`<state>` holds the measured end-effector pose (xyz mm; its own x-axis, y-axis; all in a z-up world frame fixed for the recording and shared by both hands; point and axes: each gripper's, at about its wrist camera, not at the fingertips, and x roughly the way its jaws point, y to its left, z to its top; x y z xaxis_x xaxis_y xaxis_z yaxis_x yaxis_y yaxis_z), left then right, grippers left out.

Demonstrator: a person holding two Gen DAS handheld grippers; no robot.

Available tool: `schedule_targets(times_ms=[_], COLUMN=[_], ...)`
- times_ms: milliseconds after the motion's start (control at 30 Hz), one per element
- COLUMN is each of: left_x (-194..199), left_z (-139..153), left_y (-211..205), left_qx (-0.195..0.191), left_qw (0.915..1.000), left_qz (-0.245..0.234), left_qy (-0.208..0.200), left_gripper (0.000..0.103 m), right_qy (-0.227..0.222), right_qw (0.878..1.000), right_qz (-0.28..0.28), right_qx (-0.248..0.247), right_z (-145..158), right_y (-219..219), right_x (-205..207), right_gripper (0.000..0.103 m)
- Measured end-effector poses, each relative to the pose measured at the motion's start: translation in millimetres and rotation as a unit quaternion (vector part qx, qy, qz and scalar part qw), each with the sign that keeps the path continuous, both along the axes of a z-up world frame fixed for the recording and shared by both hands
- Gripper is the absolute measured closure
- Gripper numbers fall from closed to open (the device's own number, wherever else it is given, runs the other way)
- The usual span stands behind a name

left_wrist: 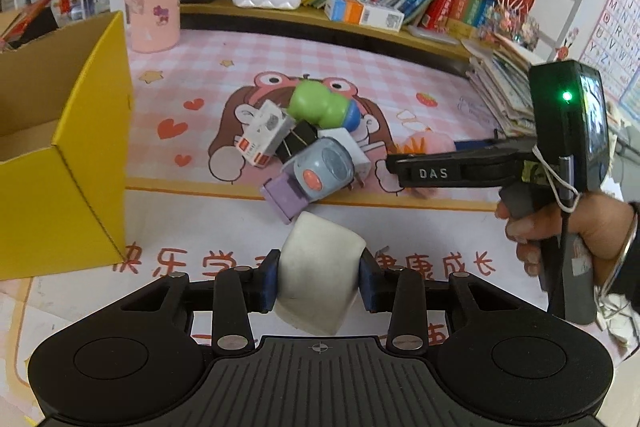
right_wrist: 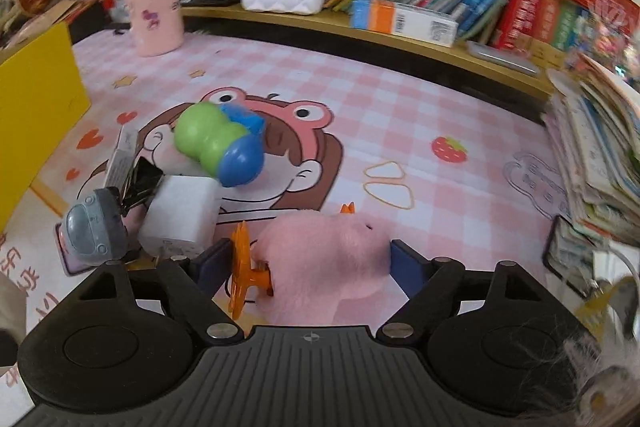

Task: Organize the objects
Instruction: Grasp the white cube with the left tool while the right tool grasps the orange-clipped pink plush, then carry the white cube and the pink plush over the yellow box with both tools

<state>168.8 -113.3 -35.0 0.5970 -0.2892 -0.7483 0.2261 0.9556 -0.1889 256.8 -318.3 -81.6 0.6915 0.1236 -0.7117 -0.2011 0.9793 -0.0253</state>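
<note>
Sorting in progress: the left gripper point(left_wrist: 320, 277) clamps an off-white rounded foam block point(left_wrist: 320, 275) at lower centre, its next move judged a carry to the open yellow cardboard box point(left_wrist: 64, 163) at the left edge, clearing its near wall. The right gripper point(right_wrist: 310, 261), jaws apart, straddles a pink plush toy point(right_wrist: 324, 259) without pressing; bare mat lies between pile and box

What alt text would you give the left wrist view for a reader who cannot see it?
The left claw is shut on a white block above a pink cartoon mat. Ahead lies a pile of small toys, with an open yellow box at left. The right claw reaches in from the right toward a pink plush toy.
</note>
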Motion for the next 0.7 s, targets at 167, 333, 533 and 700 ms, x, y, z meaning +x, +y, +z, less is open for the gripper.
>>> schedule_targets(times_ms=[167, 333, 533, 700], left_x=[-9, -24, -44, -59], left_z=[6, 10, 11, 12], left_y=[11, 25, 60, 94], left_qx=[-0.008, -0.001, -0.013, -0.019], left_qw=[0.9999, 0.9997, 0.9994, 0.9989], left_qz=[0.006, 0.005, 0.021, 0.038], left_qy=[-0.01, -0.025, -0.022, -0.022], left_gripper=[0.066, 0.066, 0.066, 0.067], right_qy=[-0.019, -0.034, -0.026, 0.003], right_qw=[0.999, 0.998, 0.996, 0.996], right_qz=[-0.034, -0.054, -0.066, -0.054], right_qx=[0.014, 0.029, 0.054, 0.076], right_z=[20, 44, 57, 56], right_y=[-2, 8, 39, 80], right_x=[-27, -66, -112, -144], right_gripper=[0.022, 0.022, 0.021, 0.021])
